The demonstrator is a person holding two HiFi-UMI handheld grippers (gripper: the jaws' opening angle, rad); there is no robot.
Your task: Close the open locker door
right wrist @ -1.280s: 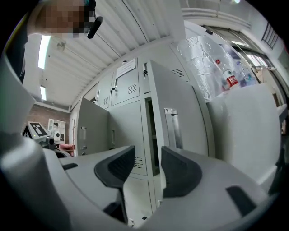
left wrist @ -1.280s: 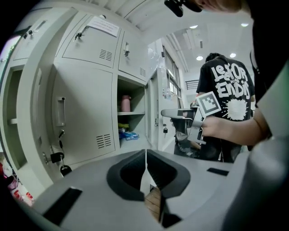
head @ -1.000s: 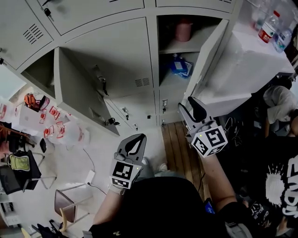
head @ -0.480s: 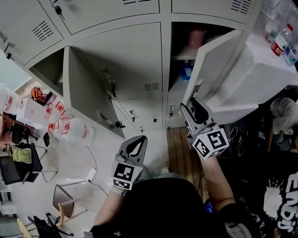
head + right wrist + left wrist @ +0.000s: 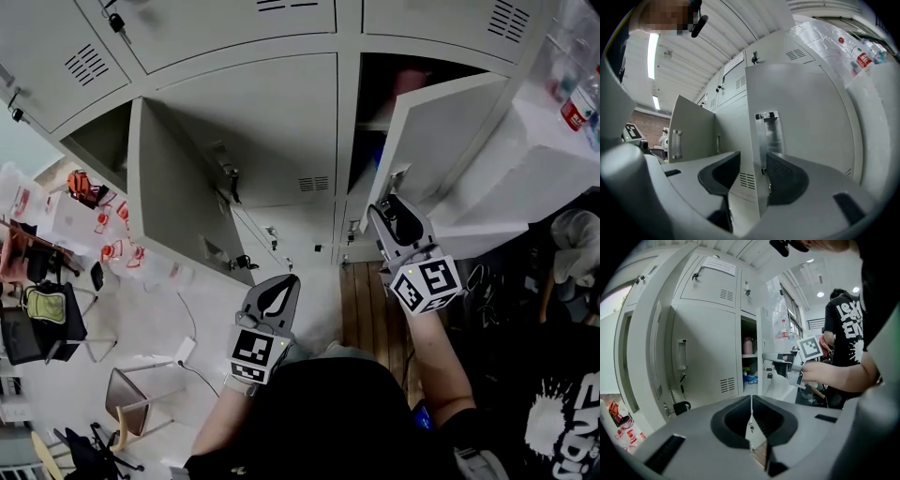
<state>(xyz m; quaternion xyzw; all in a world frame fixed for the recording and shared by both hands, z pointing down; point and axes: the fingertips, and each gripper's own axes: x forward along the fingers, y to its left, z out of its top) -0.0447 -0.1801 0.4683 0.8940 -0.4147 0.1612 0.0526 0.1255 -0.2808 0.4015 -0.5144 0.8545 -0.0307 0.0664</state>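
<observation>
The open locker door is light grey and hangs ajar on the right column, hinged at its right. My right gripper is open and straddles the door's free edge just below the latch handle. The right jaw lies against the door's outer face, and the left jaw stands a little apart from the edge. My left gripper hangs lower down in front of the lockers, shut on nothing. In the left gripper view, my right gripper is at the door edge, beside shelves with a pink cup.
A second locker door stands wide open at the left, sticking out toward me. White cabinet top with bottles is at the right. Another person in a black shirt stands to the right. Chairs and bags are on the floor at the left.
The right locker door has swung further toward shut, so less of the inside shows. My right gripper has moved with its edge. The left gripper has barely moved.
</observation>
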